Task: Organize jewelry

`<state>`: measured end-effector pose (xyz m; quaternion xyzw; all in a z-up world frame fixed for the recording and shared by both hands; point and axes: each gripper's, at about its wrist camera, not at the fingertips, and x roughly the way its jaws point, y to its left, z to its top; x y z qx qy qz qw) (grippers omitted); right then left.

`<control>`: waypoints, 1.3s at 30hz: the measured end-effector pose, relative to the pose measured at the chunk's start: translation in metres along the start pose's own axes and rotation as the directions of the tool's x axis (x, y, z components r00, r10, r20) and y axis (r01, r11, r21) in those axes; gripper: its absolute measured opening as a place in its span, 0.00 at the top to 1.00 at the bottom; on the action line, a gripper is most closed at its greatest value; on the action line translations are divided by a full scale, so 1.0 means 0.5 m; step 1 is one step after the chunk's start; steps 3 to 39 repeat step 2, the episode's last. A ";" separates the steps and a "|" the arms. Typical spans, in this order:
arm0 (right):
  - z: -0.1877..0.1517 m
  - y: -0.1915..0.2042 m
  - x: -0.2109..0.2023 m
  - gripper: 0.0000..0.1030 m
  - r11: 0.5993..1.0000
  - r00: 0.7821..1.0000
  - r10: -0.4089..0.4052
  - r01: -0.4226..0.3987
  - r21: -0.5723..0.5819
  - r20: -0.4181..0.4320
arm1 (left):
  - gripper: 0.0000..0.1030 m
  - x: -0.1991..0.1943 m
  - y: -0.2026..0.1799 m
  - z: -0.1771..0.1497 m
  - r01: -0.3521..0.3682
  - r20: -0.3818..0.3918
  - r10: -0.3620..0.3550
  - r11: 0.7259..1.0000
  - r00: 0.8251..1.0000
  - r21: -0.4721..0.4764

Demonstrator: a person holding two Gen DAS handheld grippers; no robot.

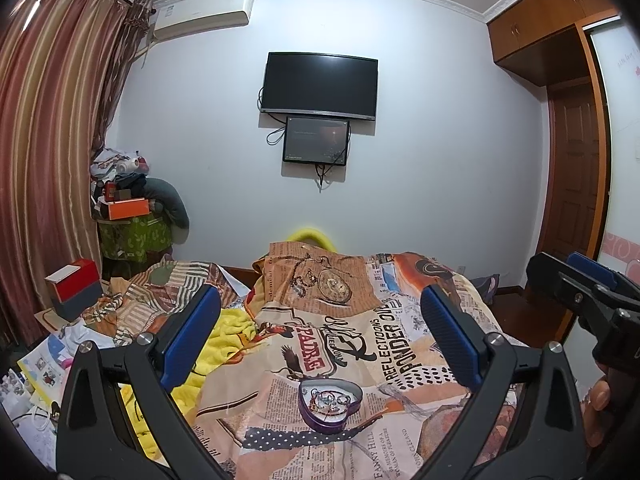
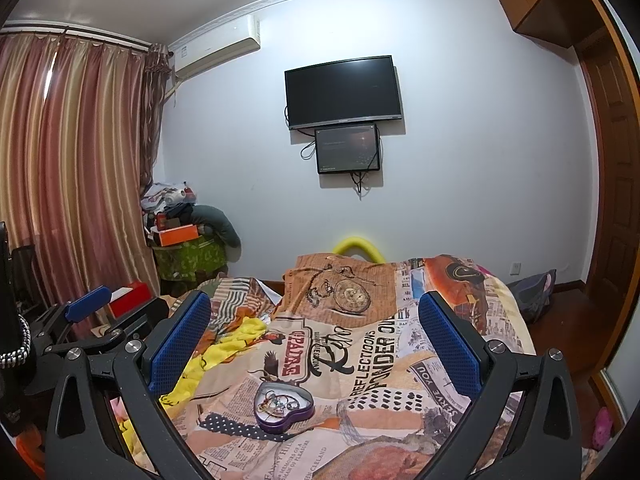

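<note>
Jewelry [image 1: 329, 397] heaped in purple heart tin [image 1: 330, 420] on bed quilt [image 1: 400, 344], ahead-below both tools. Left tool [image 1: 320, 336] spread, empty; right tool [image 2: 316, 340] spread, empty. Tin looks slightly nearer left tool, point toward camera.

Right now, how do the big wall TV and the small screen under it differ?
The large black wall TV is fully dark; the smaller black screen below it shows a dim image. The TV is wider and mounted higher. Both are flat, rectangular, on the white wall, with cables hanging.
</note>
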<state>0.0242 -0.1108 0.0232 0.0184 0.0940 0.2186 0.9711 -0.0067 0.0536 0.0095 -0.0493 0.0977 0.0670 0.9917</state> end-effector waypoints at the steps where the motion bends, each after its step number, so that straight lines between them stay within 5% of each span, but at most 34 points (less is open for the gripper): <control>1: 0.000 0.000 0.000 0.00 1.000 1.000 0.001 -0.001 0.000 -0.001 | 0.02 0.000 0.000 0.000 0.000 -0.001 0.000 1.000 1.000 -0.001; 39: 0.000 -0.001 0.000 0.00 1.000 1.000 0.001 -0.001 0.000 -0.002 | 0.02 0.001 0.001 -0.001 0.001 -0.002 -0.001 1.000 1.000 -0.003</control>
